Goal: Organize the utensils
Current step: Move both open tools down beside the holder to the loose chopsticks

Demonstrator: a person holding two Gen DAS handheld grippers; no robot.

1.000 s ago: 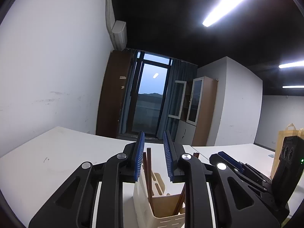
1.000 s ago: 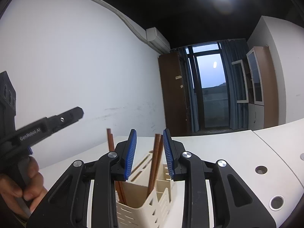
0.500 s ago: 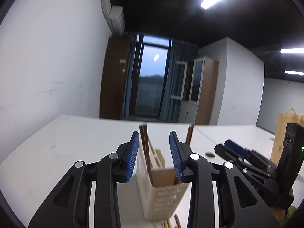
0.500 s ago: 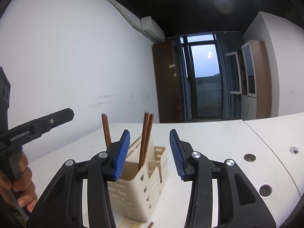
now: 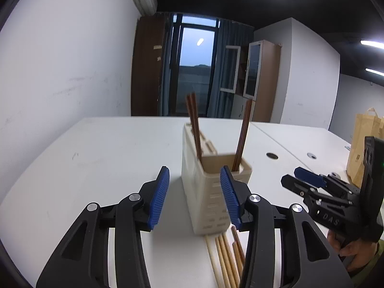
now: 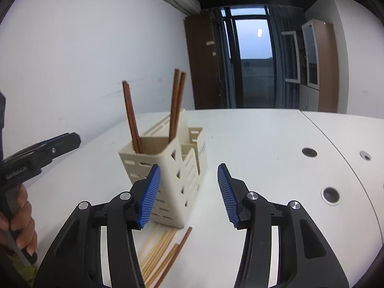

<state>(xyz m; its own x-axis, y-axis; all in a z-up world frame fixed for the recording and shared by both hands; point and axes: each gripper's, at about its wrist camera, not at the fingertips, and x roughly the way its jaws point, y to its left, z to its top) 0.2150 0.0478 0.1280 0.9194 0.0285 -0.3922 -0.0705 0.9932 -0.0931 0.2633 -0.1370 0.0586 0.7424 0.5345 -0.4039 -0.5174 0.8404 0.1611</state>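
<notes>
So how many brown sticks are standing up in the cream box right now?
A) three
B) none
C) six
A: three dark brown chopsticks stand in the cream holder, one leaning apart from the other two in the right wrist view, while more chopsticks lie flat on the table in front of it.
</notes>
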